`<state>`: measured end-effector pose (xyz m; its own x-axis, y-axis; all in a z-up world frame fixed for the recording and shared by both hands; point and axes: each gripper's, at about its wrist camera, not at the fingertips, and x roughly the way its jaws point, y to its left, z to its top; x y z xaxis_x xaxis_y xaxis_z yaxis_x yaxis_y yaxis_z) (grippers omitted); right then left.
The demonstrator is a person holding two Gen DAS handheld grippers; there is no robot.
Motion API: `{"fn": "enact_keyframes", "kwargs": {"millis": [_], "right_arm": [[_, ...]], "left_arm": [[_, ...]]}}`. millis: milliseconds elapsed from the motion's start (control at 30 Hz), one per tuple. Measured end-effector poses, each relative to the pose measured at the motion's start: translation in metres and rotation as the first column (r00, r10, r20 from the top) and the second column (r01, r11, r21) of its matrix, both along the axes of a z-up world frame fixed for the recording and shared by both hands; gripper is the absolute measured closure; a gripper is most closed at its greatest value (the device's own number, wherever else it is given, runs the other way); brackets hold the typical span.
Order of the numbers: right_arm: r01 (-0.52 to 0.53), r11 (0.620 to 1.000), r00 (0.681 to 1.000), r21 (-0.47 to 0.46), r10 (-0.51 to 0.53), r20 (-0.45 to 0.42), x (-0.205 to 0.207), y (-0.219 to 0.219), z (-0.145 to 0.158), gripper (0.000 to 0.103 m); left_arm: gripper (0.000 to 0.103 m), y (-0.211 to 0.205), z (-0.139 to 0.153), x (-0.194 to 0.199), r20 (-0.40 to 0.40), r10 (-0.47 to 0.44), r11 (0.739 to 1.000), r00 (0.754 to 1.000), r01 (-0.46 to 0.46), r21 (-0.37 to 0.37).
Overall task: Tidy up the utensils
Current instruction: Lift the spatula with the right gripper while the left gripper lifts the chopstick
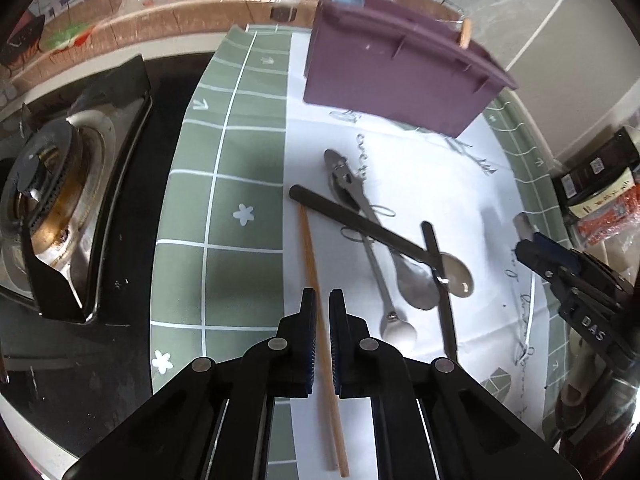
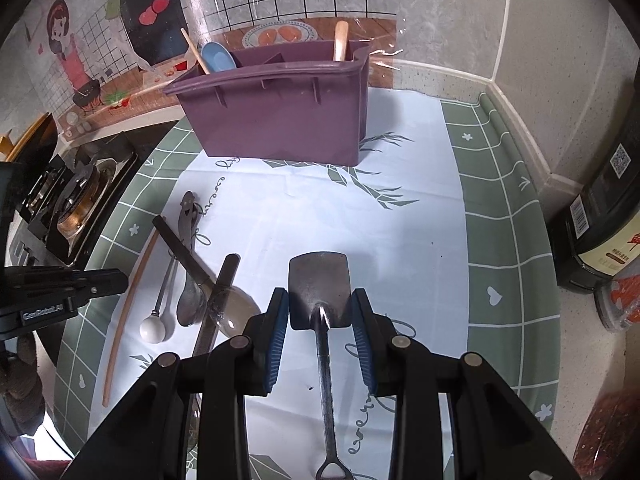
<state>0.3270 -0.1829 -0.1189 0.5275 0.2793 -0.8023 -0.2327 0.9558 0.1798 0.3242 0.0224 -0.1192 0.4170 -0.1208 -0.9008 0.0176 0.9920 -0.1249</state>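
We're over the bench [image 2: 508,216] and its green-checked cloth, and the biggest thing out here is the purple utensil caddy [image 2: 280,120], standing upright at the back by the wall. It already holds a blue spoon [image 2: 218,56], a wooden stick and a pale handle in its compartments, so by our reckoning a part of the sorting is done.

Plenty is left, though. To the left sits the gas stove [image 1: 60,208], off the cloth and well apart from the work. On the right edge, a dark bottle [image 2: 604,216] and a red-wrapped packet stand near the cloth but not in the path to the caddy.

Now the loose pile: a dark-handled ladle [image 1: 360,228] lies across a steel spoon [image 1: 412,276], with a white-tipped spoon [image 1: 396,332] just beside and another dark handle crossing over. These overlap, so lifting one may drag its neighbours, we judge.

Our right tongs [image 2: 320,320] are spread apart, straddling the small steel spatula [image 2: 320,284] flat on the cloth, pads beside the blade but not gripping. Our left tongs [image 1: 323,344] are nearly together around the single wooden chopstick [image 1: 320,320]; whether they actually pinch it, we cannot tell.
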Motion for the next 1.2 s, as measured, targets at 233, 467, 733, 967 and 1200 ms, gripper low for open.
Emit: {"fn": "enact_keyframes", "kwargs": {"millis": [233, 467, 733, 967, 1200], "right_arm": [[-0.011, 1.000, 1.000, 0.002, 0.011, -0.007, -0.002, 0.005, 0.000, 0.073], [-0.024, 1.000, 1.000, -0.003, 0.024, -0.016, -0.010, 0.007, -0.004, 0.073], [-0.010, 1.000, 0.999, 0.005, 0.011, -0.034, -0.010, 0.004, -0.010, 0.073], [-0.014, 1.000, 1.000, 0.007, 0.015, -0.025, -0.012, 0.007, -0.009, 0.073], [-0.005, 1.000, 1.000, 0.008, 0.005, 0.008, -0.017, 0.008, -0.003, 0.073]], "left_arm": [[0.097, 0.009, -0.010, 0.010, -0.104, 0.077, 0.996, 0.992, -0.081, -0.032], [0.095, -0.003, -0.021, 0.001, -0.101, 0.027, 0.999, 0.995, -0.025, 0.022], [0.095, -0.002, -0.021, -0.002, -0.111, 0.032, 0.998, 0.993, -0.025, 0.066], [0.095, 0.000, -0.023, 0.014, -0.193, 0.090, 0.996, 0.977, -0.088, 0.019], [0.097, -0.002, -0.022, -0.003, -0.072, 0.064, 0.998, 0.995, -0.063, 0.019]]}}
